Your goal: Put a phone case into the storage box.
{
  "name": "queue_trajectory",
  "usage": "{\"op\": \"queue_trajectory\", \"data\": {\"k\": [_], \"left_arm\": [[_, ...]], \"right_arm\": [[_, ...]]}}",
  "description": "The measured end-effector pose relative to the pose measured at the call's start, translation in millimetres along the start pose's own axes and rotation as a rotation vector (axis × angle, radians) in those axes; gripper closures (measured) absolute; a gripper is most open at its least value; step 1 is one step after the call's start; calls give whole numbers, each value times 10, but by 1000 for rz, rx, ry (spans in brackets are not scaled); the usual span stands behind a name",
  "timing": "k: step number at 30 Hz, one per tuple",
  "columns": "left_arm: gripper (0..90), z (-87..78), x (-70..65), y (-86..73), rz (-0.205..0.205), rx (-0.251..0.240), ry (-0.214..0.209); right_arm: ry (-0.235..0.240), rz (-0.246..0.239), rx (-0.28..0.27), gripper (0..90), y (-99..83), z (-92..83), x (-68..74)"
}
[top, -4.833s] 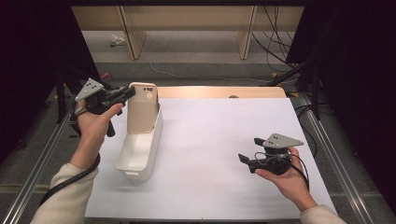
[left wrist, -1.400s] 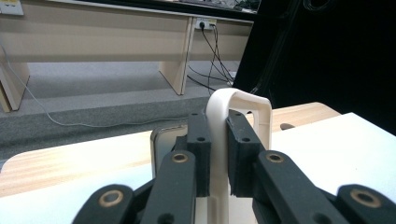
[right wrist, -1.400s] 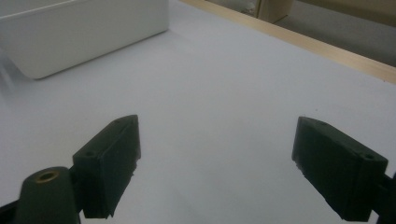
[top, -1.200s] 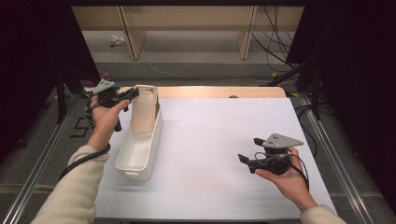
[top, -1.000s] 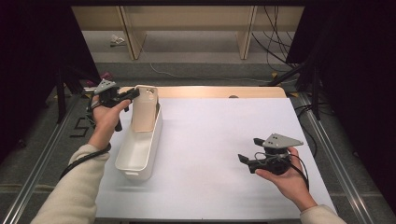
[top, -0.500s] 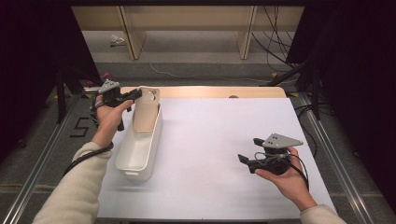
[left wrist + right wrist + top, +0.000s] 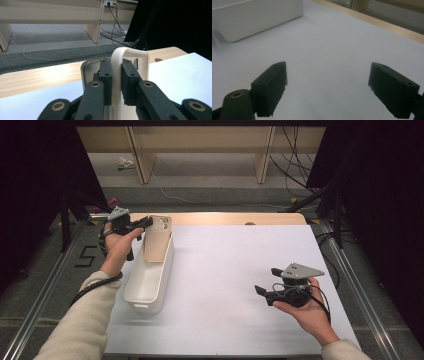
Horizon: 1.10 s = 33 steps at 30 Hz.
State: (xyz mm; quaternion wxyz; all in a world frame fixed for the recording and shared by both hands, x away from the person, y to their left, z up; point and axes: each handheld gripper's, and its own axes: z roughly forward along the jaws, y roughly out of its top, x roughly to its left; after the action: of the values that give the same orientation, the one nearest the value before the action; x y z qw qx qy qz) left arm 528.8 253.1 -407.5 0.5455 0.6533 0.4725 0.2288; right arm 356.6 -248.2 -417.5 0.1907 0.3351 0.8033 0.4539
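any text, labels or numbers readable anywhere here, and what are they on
"5": a large dark figure that reads as a five, on the grey floor left of the table.
Nothing readable on the white bin, on the beige lid clamped in the left tongs, or on the right tongs.

A light wooden table is seen covered almost wholly by a white sheet, with a strip of bare wood left showing along the far edge. On the sheet's left side a long white bin is set lengthwise, running from near the far edge toward the near one, and a beige lid is stood tilted in its far end, propped against the rim
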Motion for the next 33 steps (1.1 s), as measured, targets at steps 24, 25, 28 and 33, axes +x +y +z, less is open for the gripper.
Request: {"op": "queue_trajectory", "data": {"k": [24,25,28,33], "left_arm": [[785,42,18,4,16,28,21],[785,44,18,5,18,29,22],[785,45,17,8,22,32,23],[784,46,20,6,23,35,26]], "right_arm": [[3,-1,1,163,1,0,4],[2,-2,1,163,0,1,4],[3,-1,2,163,0,1,4],[3,-2,2,162,1,0,5]]}}
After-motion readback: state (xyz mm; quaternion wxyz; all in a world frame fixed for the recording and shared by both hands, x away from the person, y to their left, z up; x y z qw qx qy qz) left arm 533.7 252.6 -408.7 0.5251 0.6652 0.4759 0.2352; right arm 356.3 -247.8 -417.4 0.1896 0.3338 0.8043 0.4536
